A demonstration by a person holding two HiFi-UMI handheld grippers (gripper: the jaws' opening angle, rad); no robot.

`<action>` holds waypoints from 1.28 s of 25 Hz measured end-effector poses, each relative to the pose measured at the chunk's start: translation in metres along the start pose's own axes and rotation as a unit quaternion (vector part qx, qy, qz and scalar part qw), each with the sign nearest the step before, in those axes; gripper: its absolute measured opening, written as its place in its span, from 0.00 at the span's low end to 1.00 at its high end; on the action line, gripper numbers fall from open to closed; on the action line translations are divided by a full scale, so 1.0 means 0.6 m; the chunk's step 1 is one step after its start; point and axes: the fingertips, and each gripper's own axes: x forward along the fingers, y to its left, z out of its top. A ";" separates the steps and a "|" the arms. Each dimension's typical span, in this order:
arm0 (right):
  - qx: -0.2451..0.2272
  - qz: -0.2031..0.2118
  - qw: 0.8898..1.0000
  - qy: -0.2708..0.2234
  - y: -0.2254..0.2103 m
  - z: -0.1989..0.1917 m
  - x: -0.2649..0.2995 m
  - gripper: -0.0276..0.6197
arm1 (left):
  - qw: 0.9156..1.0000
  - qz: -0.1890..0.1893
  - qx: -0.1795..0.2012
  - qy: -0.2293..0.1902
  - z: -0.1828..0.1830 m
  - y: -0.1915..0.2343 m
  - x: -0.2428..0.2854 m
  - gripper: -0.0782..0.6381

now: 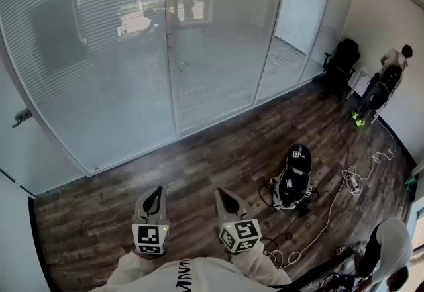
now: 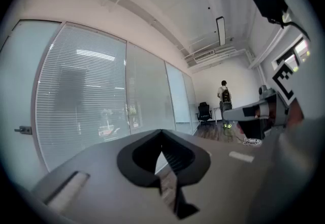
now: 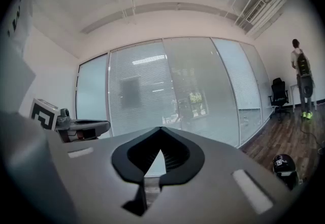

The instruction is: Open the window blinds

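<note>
Stands on a dark wooden floor (image 1: 199, 165), well apart from the window blinds (image 1: 99, 52), with both tools level and pointed toward the glass; holds the left gripper (image 1: 158, 189) at 7 o'clock of the head view, jaws pressed together to a point, gripping nothing; holds the right gripper (image 1: 219, 193) at 6 o'clock, just beside the left, likewise fully closed and empty; faces the blinds from 10 to 12 o'clock, hanging down behind the glass panels, slats lowered over the full height yet letting a dim view through; shows a door handle (image 1: 21, 116) at 9 o'clock on the plain panel left of them; shows a black device (image 1: 295, 178) on the floor at 4 o'clock, a white cable (image 1: 331, 208) trailing near it; shows a black office chair (image 1: 341, 59) at 2 o'clock against the far wall, a person (image 1: 395, 59) standing near it, and a 2nd person (image 1: 391, 244) at 4 o'clock by the frame edge.
</note>
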 end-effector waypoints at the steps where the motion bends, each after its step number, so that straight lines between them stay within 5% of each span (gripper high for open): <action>1: 0.001 0.000 1.000 0.000 -0.002 -0.001 -0.001 0.04 | 1.000 0.001 0.000 0.001 -0.002 -0.001 0.000 0.11; 19: 0.042 -0.004 0.999 0.005 -0.084 -0.016 -0.042 0.04 | 1.000 -0.007 0.010 0.008 -0.001 -0.081 0.034 0.11; 32: 0.035 0.018 0.999 -0.008 -0.086 0.001 0.029 0.05 | 0.999 0.035 0.010 0.003 -0.009 -0.018 0.055 0.11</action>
